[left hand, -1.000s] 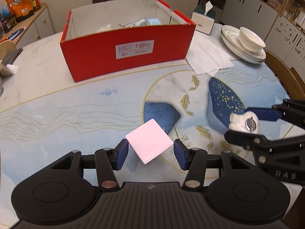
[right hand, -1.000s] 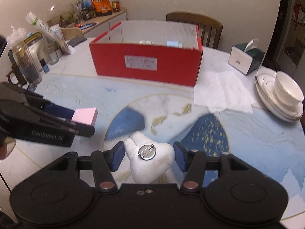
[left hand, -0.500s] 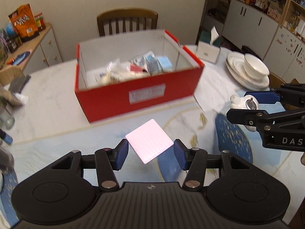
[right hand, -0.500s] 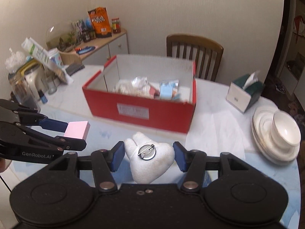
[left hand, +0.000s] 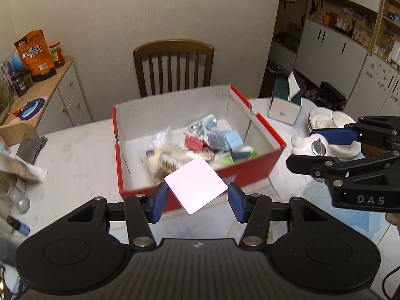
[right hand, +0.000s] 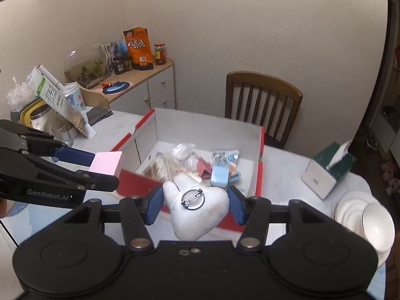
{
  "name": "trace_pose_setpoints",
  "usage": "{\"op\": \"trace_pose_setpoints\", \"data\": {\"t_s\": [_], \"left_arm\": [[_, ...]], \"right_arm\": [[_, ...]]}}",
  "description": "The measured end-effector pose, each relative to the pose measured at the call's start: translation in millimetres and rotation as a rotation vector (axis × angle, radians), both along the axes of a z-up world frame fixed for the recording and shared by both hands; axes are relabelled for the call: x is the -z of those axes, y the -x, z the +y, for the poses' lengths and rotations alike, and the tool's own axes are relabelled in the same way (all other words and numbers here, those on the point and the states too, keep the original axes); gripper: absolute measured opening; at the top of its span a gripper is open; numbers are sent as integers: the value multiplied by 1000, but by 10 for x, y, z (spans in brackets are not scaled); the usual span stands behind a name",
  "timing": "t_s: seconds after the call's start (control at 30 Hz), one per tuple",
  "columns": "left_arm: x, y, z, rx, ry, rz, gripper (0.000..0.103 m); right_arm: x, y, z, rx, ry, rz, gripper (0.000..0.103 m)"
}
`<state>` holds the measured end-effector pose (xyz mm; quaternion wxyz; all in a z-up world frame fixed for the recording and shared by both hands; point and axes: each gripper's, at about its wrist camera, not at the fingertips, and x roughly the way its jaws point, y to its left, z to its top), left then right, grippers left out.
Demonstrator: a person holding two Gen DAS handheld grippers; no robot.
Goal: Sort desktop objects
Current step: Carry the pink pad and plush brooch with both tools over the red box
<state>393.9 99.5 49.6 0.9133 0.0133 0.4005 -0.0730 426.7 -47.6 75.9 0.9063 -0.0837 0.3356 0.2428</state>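
**Two loads carried toward the red box**

Marble counter (left hand: 75,150) fills the left wrist view; the left tool (left hand: 196,201) pinches a pink pad (left hand: 196,185) by two corners, low centre, just short of the red box (left hand: 250,170). Lift the pad over the near wall before letting go. The right tool crowds the right edge.

Right wrist view: the right tool (right hand: 196,203) pinches a white plush badge (right hand: 197,208) at the box's near wall; open room lies inside, centre frame, while the tissue box (right hand: 325,172) stands well apart.
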Motion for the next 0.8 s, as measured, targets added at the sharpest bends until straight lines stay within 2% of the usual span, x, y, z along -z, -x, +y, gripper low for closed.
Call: {"op": "trace_pose_setpoints", "data": {"t_s": [0.37,0.8], "left_arm": [[11,-481,124,-7,-39,-45,51],[386,-1046,226,-4,-45,-1,51]], "right_arm": [[-5,-430,156,-16,9,-37,54],[297,-984,356,-1,-3,23,54]]}}
